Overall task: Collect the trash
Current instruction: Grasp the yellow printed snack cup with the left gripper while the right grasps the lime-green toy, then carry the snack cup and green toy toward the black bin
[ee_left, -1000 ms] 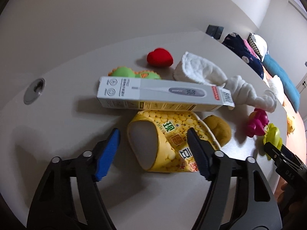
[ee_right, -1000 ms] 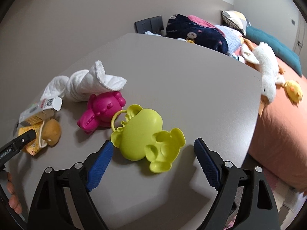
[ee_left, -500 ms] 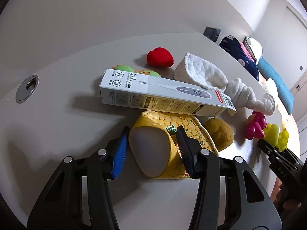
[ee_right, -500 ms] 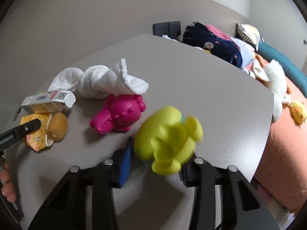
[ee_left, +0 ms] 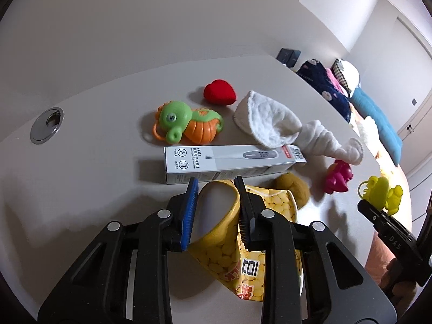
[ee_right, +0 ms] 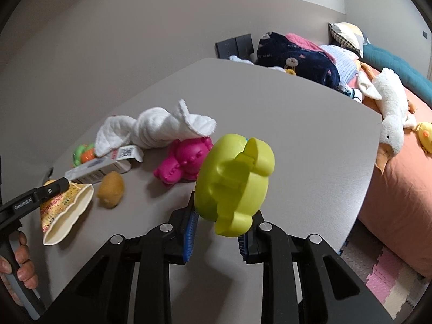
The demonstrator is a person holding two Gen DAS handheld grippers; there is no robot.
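My left gripper [ee_left: 217, 202] is shut on a crushed yellow paper cup [ee_left: 229, 232] with a corn print and holds it lifted off the grey table [ee_left: 108, 175]. The cup also shows in the right wrist view [ee_right: 67, 208]. My right gripper [ee_right: 218, 232] is shut on a lime-green toy [ee_right: 232, 181] and holds it above the table; the toy also shows in the left wrist view [ee_left: 380, 193]. A white thermometer box [ee_left: 229, 162] lies just beyond the cup.
On the table lie a white towel [ee_left: 283, 127], a green and orange seahorse toy [ee_left: 186, 124], a red heart [ee_left: 218, 91], a pink toy [ee_right: 186, 159] and a brown lump [ee_right: 110, 189]. A cable hole [ee_left: 47, 124] sits far left. A bed [ee_right: 399, 178] stands right of the table edge.
My left gripper closed on the yellow cup and lifted it. My right gripper closed on the lime-green toy and raised it off the table.
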